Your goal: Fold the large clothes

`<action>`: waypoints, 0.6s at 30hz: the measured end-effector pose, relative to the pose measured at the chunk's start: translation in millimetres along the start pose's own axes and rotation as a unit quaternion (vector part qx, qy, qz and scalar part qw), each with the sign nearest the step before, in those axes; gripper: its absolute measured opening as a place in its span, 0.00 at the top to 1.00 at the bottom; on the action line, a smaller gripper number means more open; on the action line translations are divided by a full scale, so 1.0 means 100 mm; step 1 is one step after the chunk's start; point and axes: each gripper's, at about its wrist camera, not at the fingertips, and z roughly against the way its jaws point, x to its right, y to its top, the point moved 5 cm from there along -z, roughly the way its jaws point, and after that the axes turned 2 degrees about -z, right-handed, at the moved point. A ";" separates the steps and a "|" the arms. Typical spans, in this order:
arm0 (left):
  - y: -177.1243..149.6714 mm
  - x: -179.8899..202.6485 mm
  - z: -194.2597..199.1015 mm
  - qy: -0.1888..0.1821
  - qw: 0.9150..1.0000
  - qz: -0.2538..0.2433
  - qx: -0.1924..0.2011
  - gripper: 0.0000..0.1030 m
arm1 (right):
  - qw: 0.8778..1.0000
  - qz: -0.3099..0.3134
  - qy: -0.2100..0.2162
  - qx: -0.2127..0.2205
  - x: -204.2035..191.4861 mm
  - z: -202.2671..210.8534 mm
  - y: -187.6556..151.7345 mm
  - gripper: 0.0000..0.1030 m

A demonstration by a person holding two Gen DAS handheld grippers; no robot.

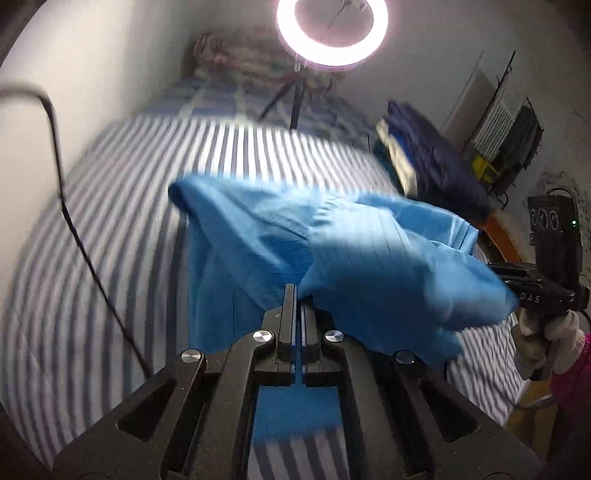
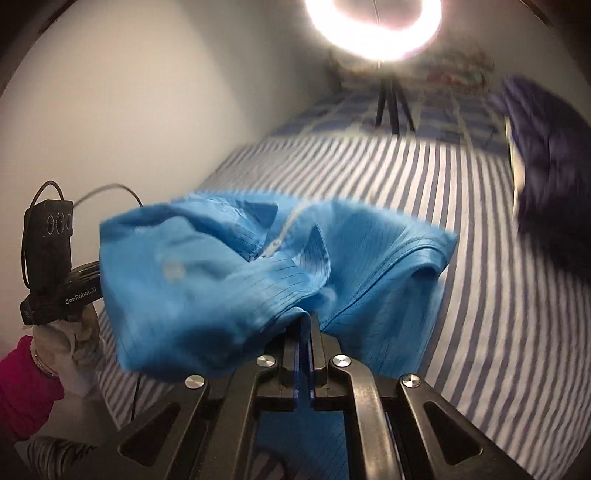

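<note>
A large bright blue garment (image 1: 332, 251) with thin dark pinstripes hangs bunched above the striped bed. My left gripper (image 1: 295, 291) is shut on a pinched fold of its cloth. In the right wrist view the same blue garment (image 2: 221, 266) billows in front, a pale zip line running down it, and my right gripper (image 2: 308, 319) is shut on another fold of it. Each view shows the other gripper at its edge, held by a hand in a pale glove (image 1: 546, 332) with a pink sleeve (image 2: 22, 384). Both pictures are motion-blurred.
The bed's blue-and-white striped sheet (image 1: 110, 221) spreads all around. A lit ring light (image 1: 332, 29) on a tripod stands at the far end. A pile of dark blue clothes (image 1: 436, 166) lies at the bed's right side. A black cable (image 1: 74, 221) crosses at left.
</note>
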 end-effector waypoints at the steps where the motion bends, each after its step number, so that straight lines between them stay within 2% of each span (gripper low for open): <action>1: -0.10 0.00 0.00 0.004 1.000 0.000 -0.006 1.00 | 1.000 -0.003 0.000 -0.010 -0.01 -0.05 -0.15 1.00; 5: -0.52 0.02 -0.04 0.029 0.998 -0.015 -0.045 1.00 | 0.999 -0.001 -0.014 -0.039 -0.02 -0.16 -0.56 0.99; 7: -0.65 0.04 0.01 0.034 0.998 -0.015 -0.059 1.00 | 0.999 -0.010 -0.015 -0.040 -0.04 -0.11 -0.67 0.92; 8: -0.69 0.06 0.06 0.033 0.997 -0.014 -0.062 1.00 | 0.999 -0.013 -0.023 -0.037 -0.04 -0.06 -0.68 0.83; 9: -0.72 0.08 0.15 0.031 0.998 -0.012 -0.059 0.99 | 0.999 -0.016 -0.030 -0.030 -0.05 0.04 -0.69 0.69; 11: -0.75 0.12 0.32 0.029 0.998 -0.013 -0.053 0.94 | 0.999 -0.016 -0.040 -0.011 -0.09 0.25 -0.69 0.61; 13: -0.77 0.16 0.56 0.025 0.999 -0.011 -0.040 0.91 | 0.999 -0.012 -0.045 0.010 -0.16 0.55 -0.67 0.61; 18: -0.68 0.33 1.38 0.010 1.000 -0.017 0.015 0.91 | 0.995 0.016 -0.062 0.073 -0.41 1.38 -0.61 0.58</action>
